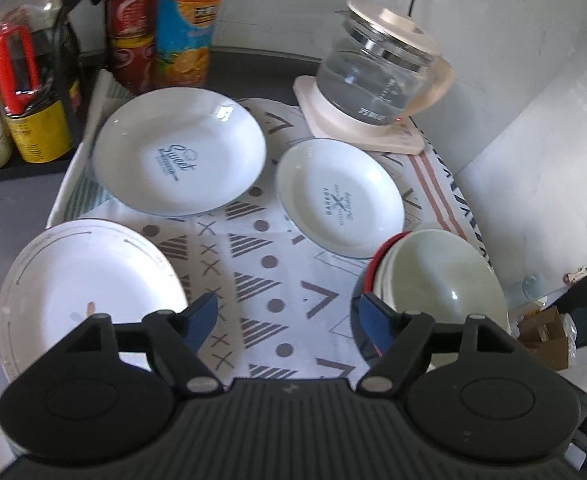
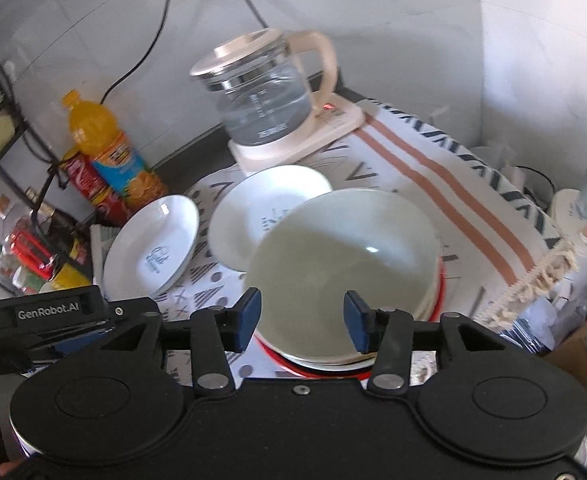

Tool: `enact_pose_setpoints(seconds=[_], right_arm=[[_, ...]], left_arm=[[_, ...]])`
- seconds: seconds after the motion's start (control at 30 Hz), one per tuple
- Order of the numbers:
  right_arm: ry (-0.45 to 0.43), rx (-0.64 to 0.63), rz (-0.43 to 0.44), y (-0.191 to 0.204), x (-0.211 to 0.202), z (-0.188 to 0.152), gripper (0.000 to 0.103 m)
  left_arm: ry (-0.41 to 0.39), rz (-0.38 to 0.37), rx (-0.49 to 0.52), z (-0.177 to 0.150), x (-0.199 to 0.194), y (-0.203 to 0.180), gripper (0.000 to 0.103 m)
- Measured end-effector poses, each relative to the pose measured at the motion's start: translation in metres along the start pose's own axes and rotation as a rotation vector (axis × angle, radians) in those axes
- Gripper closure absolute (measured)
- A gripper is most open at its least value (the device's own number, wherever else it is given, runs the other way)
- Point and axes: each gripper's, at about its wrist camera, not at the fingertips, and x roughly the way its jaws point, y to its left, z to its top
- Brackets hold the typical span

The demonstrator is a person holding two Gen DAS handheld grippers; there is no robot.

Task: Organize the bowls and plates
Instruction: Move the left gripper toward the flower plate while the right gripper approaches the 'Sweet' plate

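Left gripper jaws wide over patterned cloth, right gripper jaws parted, empty, above stacked bowls, large plate near left, two printed plates beyond, kettle at the surface's rear.

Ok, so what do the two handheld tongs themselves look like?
Both the left tongs and the right tongs are matte black, with ribbed bodies, round side discs, silver pivot pins and blue fingers. In the right wrist view, the left one reads "GenRobot.AI" in white.
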Motion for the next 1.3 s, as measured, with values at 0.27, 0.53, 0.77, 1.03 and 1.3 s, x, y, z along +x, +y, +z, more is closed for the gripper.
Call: enact_pose_setpoints(seconds=[0.27,0.53,0.77,1.03,1.3], right_arm=[[0.045,-0.091,0.086,0.040,0.013,0.004,0.037],[0.078,-0.210,0.127,0.079,0.025,0.002,0.023],[0.091,-0.319,0.122,0.106,0.033,-0.004,0.011],[0.105,-0.401,0.120,0.131,0.043,-0.010,0.005],[0.140,-0.463,0.144,0.143,0.060,-0.001,0.003]], left_arm=[[-0.033,0.065,-0.076,-0.004,-0.017,0.035,0.021],[-0.042,0.129,-0.146,-0.008,-0.027,0.076,0.020],[-0.039,0.149,-0.195,-0.018,-0.029,0.105,0.020],[-0.033,0.175,-0.230,-0.021,-0.030,0.126,0.020],[-0.034,0.186,-0.292,-0.013,-0.022,0.138,0.020]])
